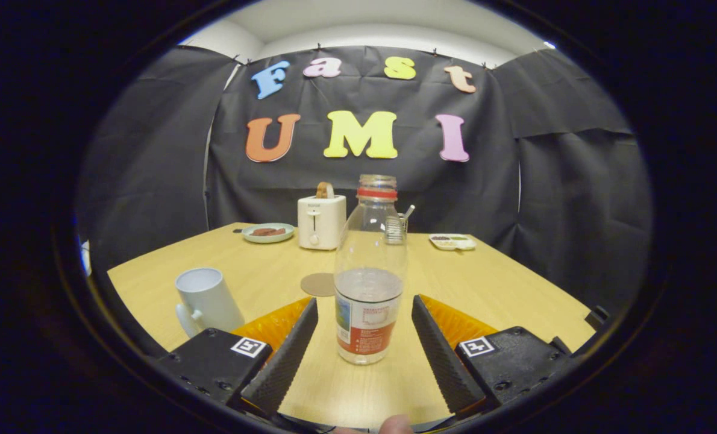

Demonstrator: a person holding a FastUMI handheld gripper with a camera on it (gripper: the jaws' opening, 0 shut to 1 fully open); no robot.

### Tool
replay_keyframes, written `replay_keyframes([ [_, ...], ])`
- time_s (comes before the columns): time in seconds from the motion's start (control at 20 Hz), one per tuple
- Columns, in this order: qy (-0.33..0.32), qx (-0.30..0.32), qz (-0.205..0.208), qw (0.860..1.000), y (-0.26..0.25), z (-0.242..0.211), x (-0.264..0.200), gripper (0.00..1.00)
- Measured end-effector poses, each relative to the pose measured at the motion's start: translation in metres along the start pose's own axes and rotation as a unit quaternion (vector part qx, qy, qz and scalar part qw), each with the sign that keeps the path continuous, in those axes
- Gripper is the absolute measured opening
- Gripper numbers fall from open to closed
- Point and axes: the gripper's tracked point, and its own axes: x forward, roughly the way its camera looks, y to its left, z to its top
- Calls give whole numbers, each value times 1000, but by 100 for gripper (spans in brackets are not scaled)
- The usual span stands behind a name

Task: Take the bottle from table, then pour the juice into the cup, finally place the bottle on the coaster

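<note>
So the gripper [364, 313] had its jaws spread wide, ribbed pads [286, 355] facing inward, and the bottle [369, 271] stood upright right between them with a clear gap on each side, neither pad touching it. The bottle was clear plastic, rounded shoulders, uncapped with a red ring at the neck and a paper label round the lower part; the liquid inside came up to roughly the label's top edge. It sat on a smooth light wood table [503, 283], with plenty of bare tabletop around its base and out to the right. Just behind the bottle on its left lay a flat round coaster [318, 284], partly hidden by it. Left of the left finger stood a white mug [206, 299], plain cylinder, handle turned toward the camera, near the table's left edge. Way at the back were a white toaster [321, 222] with a slice sticking up, a pale plate [268, 232] with something brown on it just beside that, a small wire holder [397, 228] seen through the bottle's neck, and a shallow white tray [452, 242]. A fingertip [394, 425] poked in below the fingers.
</note>
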Motion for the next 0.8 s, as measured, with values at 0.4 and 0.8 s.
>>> replay_keyframes([
  [0.4,18,66,-6,998,-3,-5,38,100],
  [0.8,19,68,-7,997,-1,2,38,83],
])
